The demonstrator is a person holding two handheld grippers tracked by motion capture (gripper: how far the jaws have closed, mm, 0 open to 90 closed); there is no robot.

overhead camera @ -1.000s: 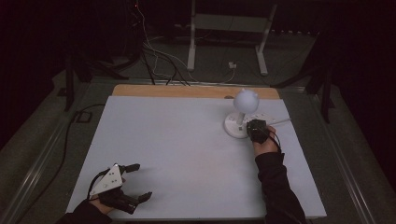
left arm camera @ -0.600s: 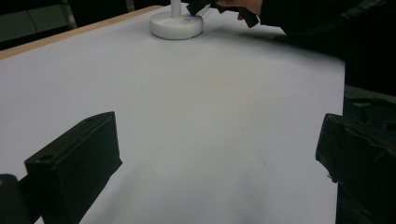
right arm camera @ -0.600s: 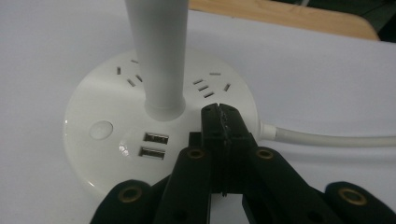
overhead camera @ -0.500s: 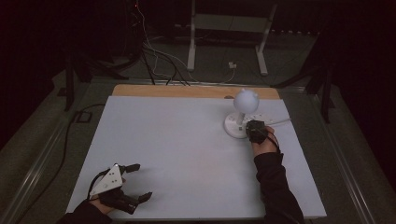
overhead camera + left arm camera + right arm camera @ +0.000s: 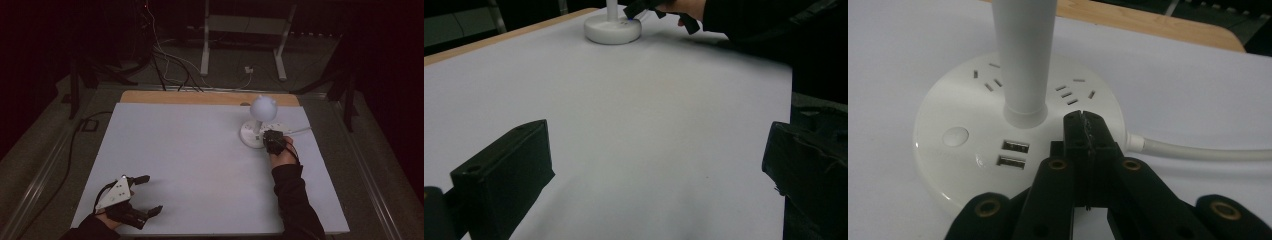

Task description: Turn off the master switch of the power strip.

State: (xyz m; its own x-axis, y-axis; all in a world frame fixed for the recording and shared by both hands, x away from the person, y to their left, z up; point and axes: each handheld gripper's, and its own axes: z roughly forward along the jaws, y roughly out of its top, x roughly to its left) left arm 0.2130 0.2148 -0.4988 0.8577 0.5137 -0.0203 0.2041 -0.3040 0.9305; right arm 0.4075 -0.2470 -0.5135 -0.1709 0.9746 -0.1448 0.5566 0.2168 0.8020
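Observation:
A white desk lamp with a ball-shaped head (image 5: 263, 106) stands on a round base (image 5: 251, 135) at the table's back right. The base (image 5: 948, 100) carries sockets, two USB ports (image 5: 1012, 153) and a round button (image 5: 956, 136). My right gripper (image 5: 1083, 120) is shut, with its tips over the base top just right of the stem (image 5: 1023, 55); I cannot tell whether they touch. In the high view the right gripper (image 5: 267, 135) sits at the base's near right edge. My left gripper (image 5: 151, 195) rests open at the front left, its jaws wide apart over bare table (image 5: 659, 165).
The lamp's white cord (image 5: 1198, 151) runs right from the base across the table (image 5: 200, 165). A wooden strip (image 5: 200, 97) edges the far side. Cables and a stand's legs (image 5: 240, 55) lie on the dark floor beyond. The left gripper view shows the lamp base (image 5: 613, 31) far ahead.
The right gripper has shifted only slightly at the lamp base. The left gripper has stayed where it was.

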